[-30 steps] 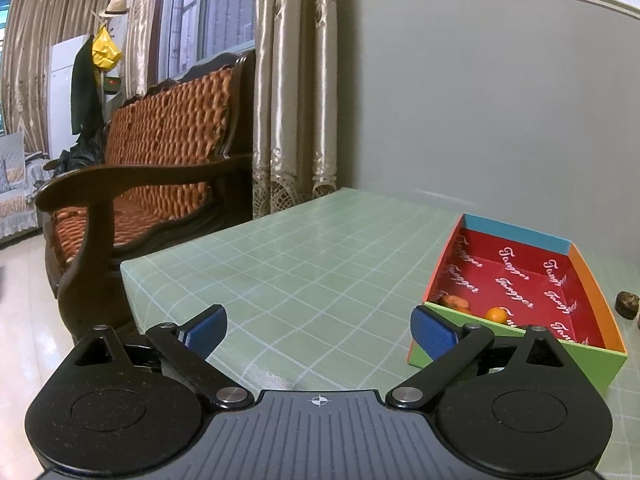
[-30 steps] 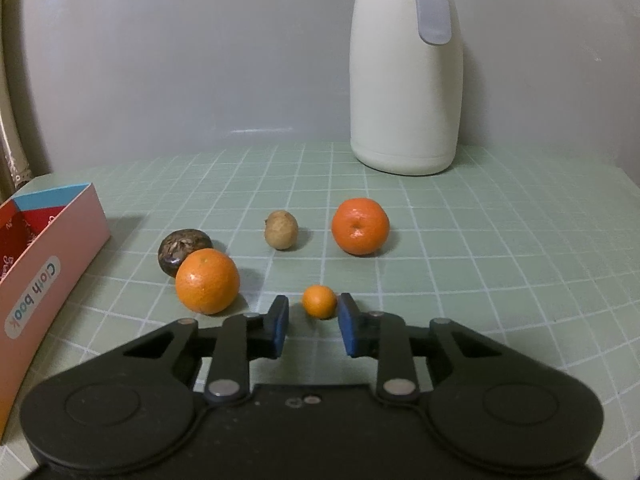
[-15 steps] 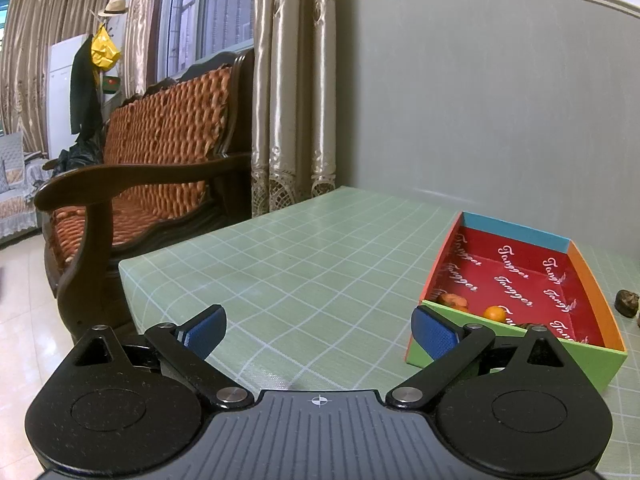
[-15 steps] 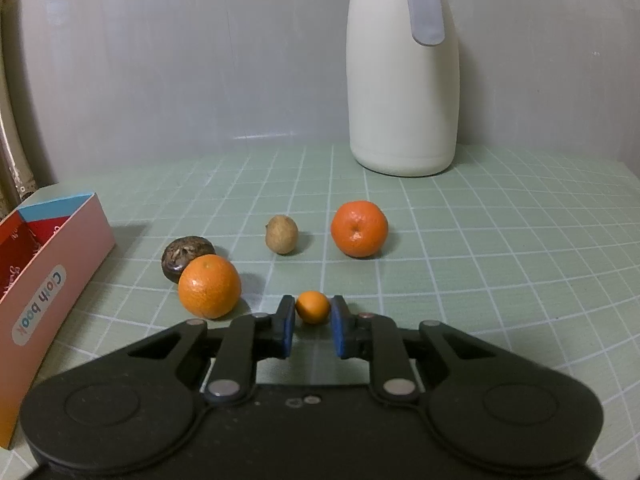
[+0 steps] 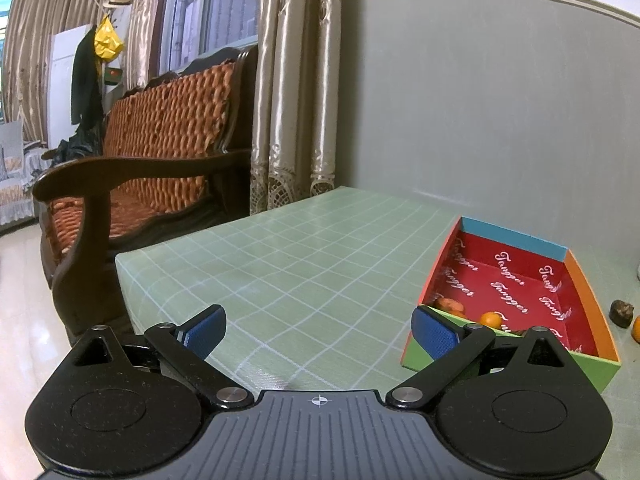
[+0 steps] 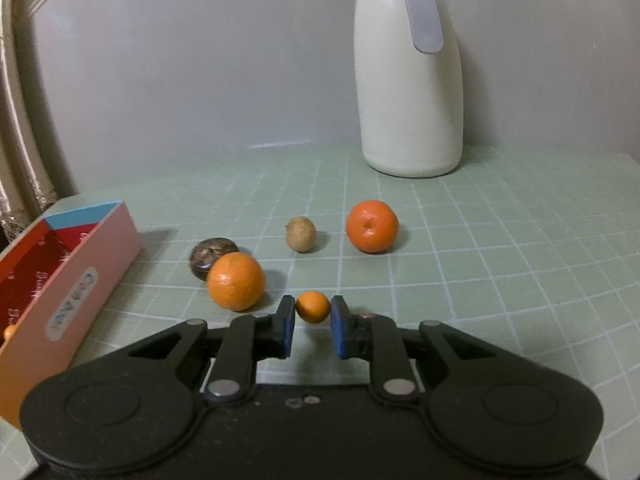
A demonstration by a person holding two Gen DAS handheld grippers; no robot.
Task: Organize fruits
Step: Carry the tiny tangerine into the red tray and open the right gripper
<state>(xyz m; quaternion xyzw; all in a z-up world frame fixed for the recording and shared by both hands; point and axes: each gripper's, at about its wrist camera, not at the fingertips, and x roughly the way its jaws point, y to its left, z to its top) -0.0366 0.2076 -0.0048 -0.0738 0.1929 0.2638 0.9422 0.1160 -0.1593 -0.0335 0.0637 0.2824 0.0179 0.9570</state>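
In the left wrist view, the left gripper (image 5: 319, 330) is released, its blue pads spread wide with nothing between them, above the green checked tablecloth (image 5: 304, 264). A wooden sofa (image 5: 160, 152) stands beyond the left table edge, with curtains (image 5: 296, 92) behind it. To the right on the cloth lies the open box (image 5: 592, 308), red inside with coloured walls; it contains a small orange fruit (image 5: 491, 319) and a reddish-brown item (image 5: 450, 304) near its front wall. A dark brown fruit (image 5: 621, 313) lies on the cloth just outside the right wall of the box. In the right wrist view, the box (image 6: 76, 280) occupies the left edge. Right of it, the dark brown fruit (image 6: 212, 252) sits directly behind a large orange (image 6: 236, 281); whether they touch cannot be told. Next come a small tan fruit (image 6: 301, 233) and a second large orange (image 6: 372, 226), each standing apart on the cloth. A cream thermos jug (image 6: 410, 80) with a grey handle stands at the rear near the wall. In the foreground, the right gripper (image 6: 313, 320) is clenched on a small kumquat (image 6: 313, 307), with both blue pads pressing its sides. The kumquat is just right of the nearer large orange and in front of the other fruits.
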